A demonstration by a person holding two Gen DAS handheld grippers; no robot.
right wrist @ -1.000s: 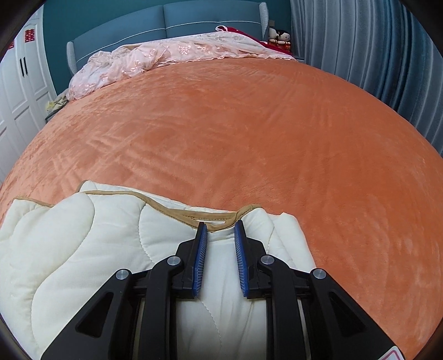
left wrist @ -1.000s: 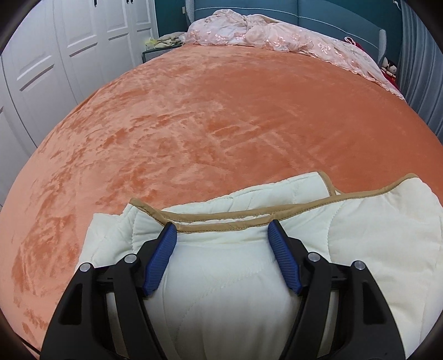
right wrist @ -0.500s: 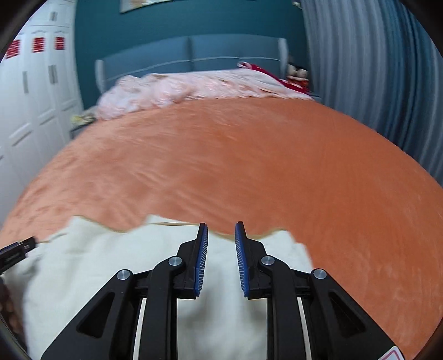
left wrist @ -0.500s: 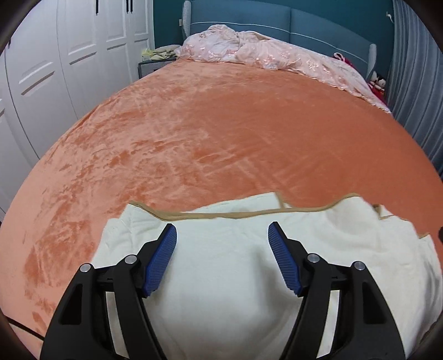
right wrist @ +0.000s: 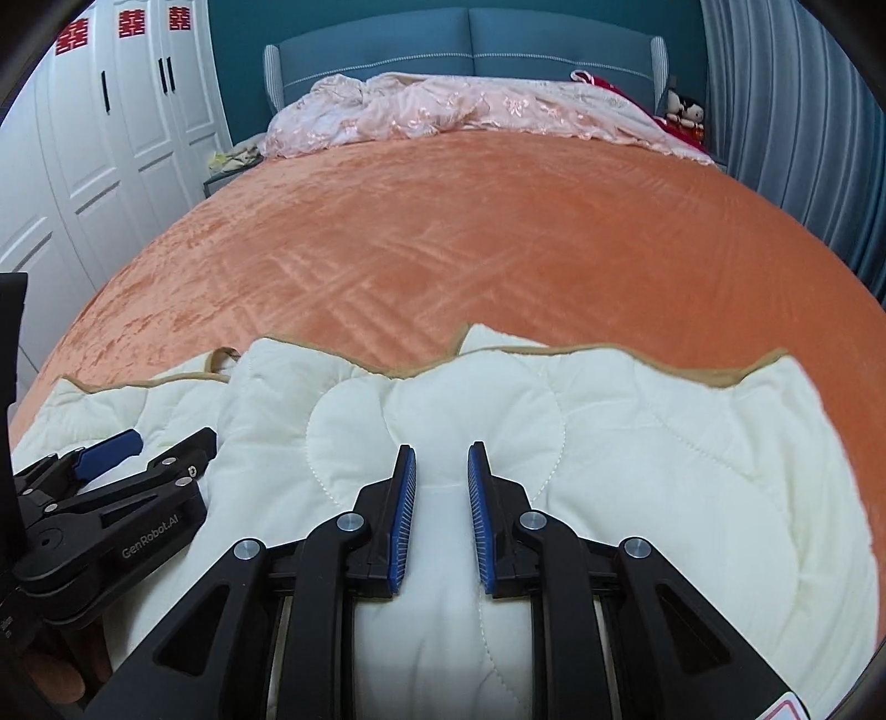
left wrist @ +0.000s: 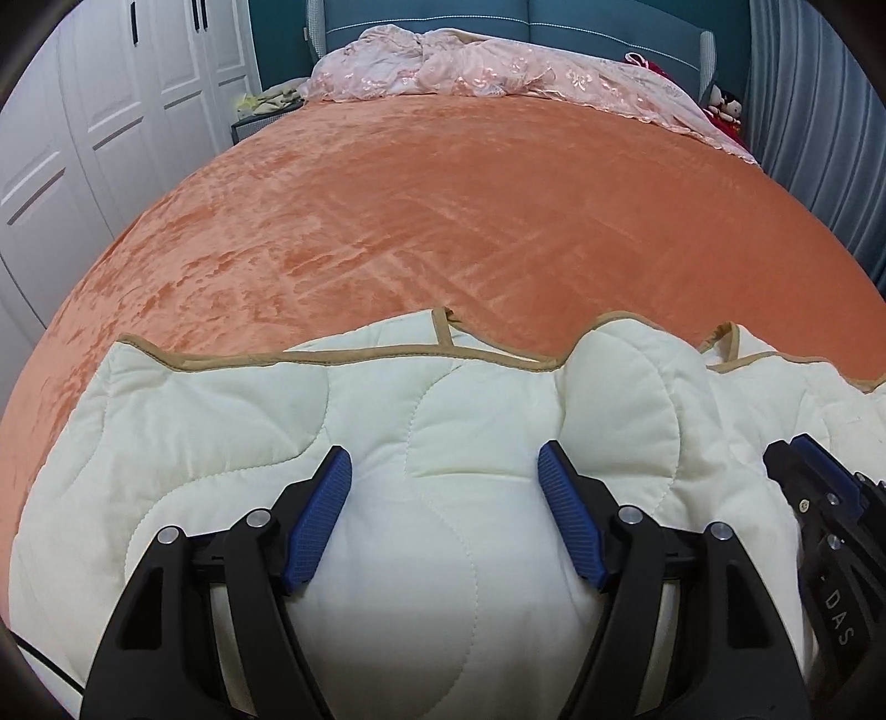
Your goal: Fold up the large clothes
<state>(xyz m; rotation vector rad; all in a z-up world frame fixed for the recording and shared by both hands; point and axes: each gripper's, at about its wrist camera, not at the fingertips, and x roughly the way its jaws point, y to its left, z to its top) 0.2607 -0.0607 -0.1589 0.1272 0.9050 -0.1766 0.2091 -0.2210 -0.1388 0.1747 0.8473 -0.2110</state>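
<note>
We see a cream quilt (left wrist: 443,421) with a tan edge lying bunched on the near end of a bed with an orange bedspread (left wrist: 470,210). Its tan-trimmed border runs wavy across both views, with layers stacked under it.

The left gripper (left wrist: 444,476) has its jaws spread wide over the quilt. A thick bulge of quilt sits between the blue pads (left wrist: 321,520), and both pads look to be against the fabric, so we read it as clamped on a fat fold. In the right wrist view the same gripper (right wrist: 166,443) shows at lower left, lying on the quilt.

The right gripper (right wrist: 441,459) has its jaws narrow, with a ridge of quilt (right wrist: 609,443) running up between the pads (right wrist: 401,515). It pinches that fold. In the left wrist view it (left wrist: 797,459) pokes in at the right edge, just beside the quilt's folded lump.

At the far end of the bed a pink lace cover (right wrist: 470,105) lies crumpled against the blue headboard (right wrist: 470,39). White wardrobe doors (right wrist: 111,111) stand at left, and grey-blue curtains (right wrist: 786,111) hang at right. Small dolls (right wrist: 684,108) sit by the headboard's right corner.
</note>
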